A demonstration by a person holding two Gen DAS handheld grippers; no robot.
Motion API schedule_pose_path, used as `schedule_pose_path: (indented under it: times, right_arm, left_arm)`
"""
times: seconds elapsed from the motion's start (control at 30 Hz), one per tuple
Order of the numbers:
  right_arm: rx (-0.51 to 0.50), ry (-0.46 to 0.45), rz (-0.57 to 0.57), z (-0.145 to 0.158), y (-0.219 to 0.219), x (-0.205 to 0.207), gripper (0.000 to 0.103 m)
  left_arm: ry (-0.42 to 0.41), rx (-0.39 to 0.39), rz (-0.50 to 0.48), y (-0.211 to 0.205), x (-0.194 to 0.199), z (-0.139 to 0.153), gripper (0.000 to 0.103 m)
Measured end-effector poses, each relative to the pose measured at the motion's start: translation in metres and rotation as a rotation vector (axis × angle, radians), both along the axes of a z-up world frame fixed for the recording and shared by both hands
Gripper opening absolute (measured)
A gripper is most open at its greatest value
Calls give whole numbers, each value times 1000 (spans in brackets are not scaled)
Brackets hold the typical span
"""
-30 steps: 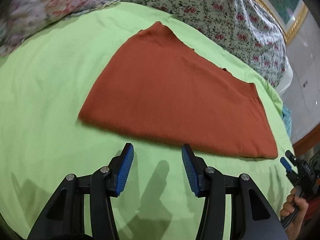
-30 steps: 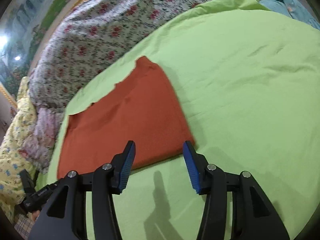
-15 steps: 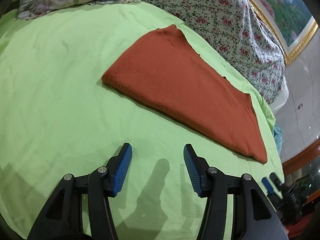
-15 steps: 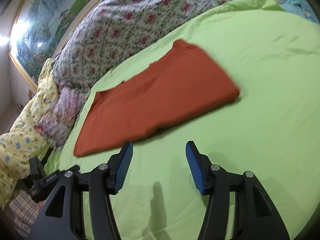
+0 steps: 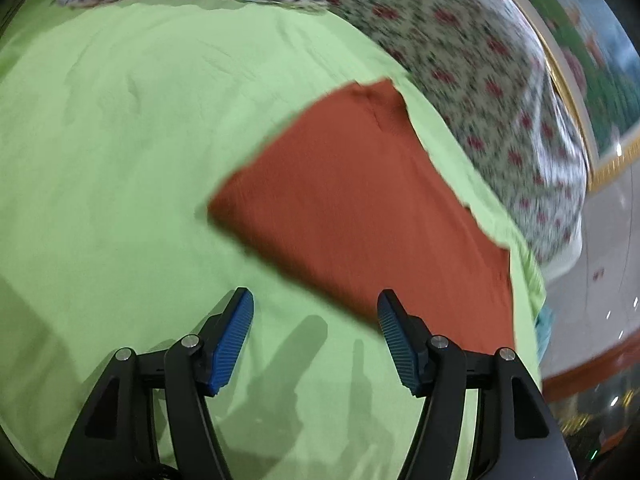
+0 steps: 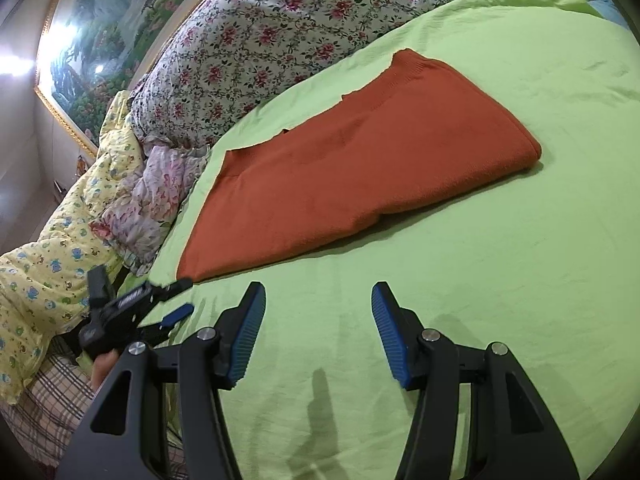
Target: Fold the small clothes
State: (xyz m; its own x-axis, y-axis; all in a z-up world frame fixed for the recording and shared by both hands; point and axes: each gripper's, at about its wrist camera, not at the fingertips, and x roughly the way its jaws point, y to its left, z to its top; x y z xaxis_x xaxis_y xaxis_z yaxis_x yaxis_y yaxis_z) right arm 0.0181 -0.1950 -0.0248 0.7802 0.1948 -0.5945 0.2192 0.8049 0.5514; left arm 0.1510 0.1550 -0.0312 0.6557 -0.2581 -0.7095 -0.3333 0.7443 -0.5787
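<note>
Your left gripper [image 5: 316,312]: jaws apart, nothing between the blue ribbed pads [image 5: 234,336], and they have just been opening wider. It hangs over bare sheet, with the near long edge of the garment just ahead of its right pad. Your right gripper [image 6: 318,308]: also released and empty, widened a touch over the last second and then levelled off.

Task item: the rust-orange knitted garment [image 6: 352,164] lies flat on the lime-green bedsheet [image 6: 520,280], already doubled into a long tapered strip. The rolled fold sits at the narrow end, far right in the right wrist view, and the ribbed hem at the wide end near the pillows.

What changed: a second ago the right gripper sat close over one end of the garment; now it has backed off and sees the whole strip across the sheet. The left view has swung round and closed in on the long edge; that frame is motion-blurred.

Reading: one fold looks done, and both tools are lining up for the next pinch. Probably a crosswise fold, end to end.

Beyond: the floral quilt [image 6: 280,40] and yellow printed pillow [image 6: 48,248] are well clear of the garment.
</note>
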Motion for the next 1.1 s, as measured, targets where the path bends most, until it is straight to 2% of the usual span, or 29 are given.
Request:
schedule_pose_path:
  times: [0.17,0.33,0.47,0.53,0.57,0.63,0.7,0.77,0.9,1.0,1.07,1.1]
  right_arm:
    - [17,-7,3,4,-1,5,57]
    - [34,7,22,8,-7,29,57]
    - [38,47,41,13,-17,69,57]
    - [64,84,35,14,-23,90,57]
    - [81,100,34,16,-25,100,57]
    - [114,116,35,22,-26,114,57]
    - [121,136,43,32,-26,125,57]
    - [106,169,68,40,-26,135,57]
    - [67,256,134,51,-34,166,57]
    - [83,268,194,59,-44,200,57]
    - [90,272,243,64,-46,227,61]
    - [98,280,272,66,-46,246,70]
  left_arm:
    - [-42,-8,47,17,35,-5,65]
    - [-44,60,38,13,63,-6,63]
    - [-16,119,22,4,77,-4,60]
    - [-11,136,-3,3,81,-4,37]
    - [2,119,-21,5,86,-5,13]
    - [26,120,-26,5,91,2,11]
    - [30,192,-47,-7,94,16,10]
    - [13,299,-88,-28,96,36,9]
    - [-60,488,-222,-85,100,76,9]
    - [-99,572,-332,-130,99,89,9]
    - [-102,621,-390,-156,98,89,9]
    - [-99,628,-412,-168,99,86,9]
